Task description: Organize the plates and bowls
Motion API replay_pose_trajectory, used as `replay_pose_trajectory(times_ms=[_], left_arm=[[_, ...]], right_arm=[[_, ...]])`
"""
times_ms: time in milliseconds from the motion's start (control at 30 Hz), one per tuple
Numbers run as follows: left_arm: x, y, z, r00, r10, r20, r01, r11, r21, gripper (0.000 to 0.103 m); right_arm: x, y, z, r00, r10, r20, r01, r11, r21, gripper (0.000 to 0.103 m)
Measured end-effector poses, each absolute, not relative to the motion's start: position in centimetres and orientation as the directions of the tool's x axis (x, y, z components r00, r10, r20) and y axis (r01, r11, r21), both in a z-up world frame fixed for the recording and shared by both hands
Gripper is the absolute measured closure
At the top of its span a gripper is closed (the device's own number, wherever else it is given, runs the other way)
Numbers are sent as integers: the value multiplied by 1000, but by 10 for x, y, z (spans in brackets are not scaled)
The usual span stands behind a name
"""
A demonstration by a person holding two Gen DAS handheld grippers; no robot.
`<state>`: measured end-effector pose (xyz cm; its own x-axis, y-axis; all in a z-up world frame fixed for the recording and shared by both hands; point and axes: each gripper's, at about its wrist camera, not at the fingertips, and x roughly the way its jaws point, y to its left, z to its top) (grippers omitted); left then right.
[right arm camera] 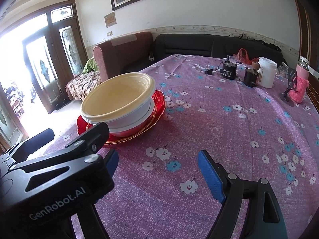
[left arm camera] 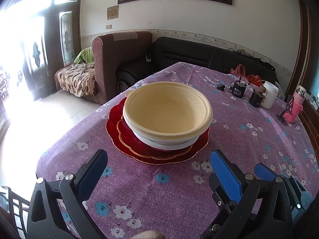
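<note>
A cream bowl (left arm camera: 167,109) sits nested in white bowls (left arm camera: 159,141), and the stack rests on two stacked red plates (left arm camera: 127,147) with gold rims. My left gripper (left arm camera: 159,155) is open just in front of the plates, touching nothing. To its right shows one of my right gripper's blue fingers (left arm camera: 263,170). In the right wrist view the bowl stack (right arm camera: 119,99) and red plates (right arm camera: 157,99) lie to the upper left. My right gripper (right arm camera: 157,157) is open over bare cloth, with nothing between its pads. My left gripper (right arm camera: 75,130) reaches in from the left, close to the plates.
The table (left arm camera: 179,199) has a purple flowered cloth. At its far right stand a white jar (right arm camera: 266,73), two black cylinders (right arm camera: 229,69), a pink bottle (right arm camera: 300,85) and a small stand (right arm camera: 289,87). An armchair (left arm camera: 119,59) and a dark sofa (left arm camera: 189,51) lie beyond the far edge.
</note>
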<state>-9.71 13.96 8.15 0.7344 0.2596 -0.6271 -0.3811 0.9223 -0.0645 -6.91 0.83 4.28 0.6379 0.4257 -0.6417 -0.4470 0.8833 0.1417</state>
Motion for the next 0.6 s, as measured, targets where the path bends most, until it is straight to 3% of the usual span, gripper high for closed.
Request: replay_pose_trajectory(times_ms=[600], left_arm=[[-88,155,77,720,281,-634,-407,911,-59,0]], right_arm=[[-63,31,42,623,418,-661,-460,880,122,17]])
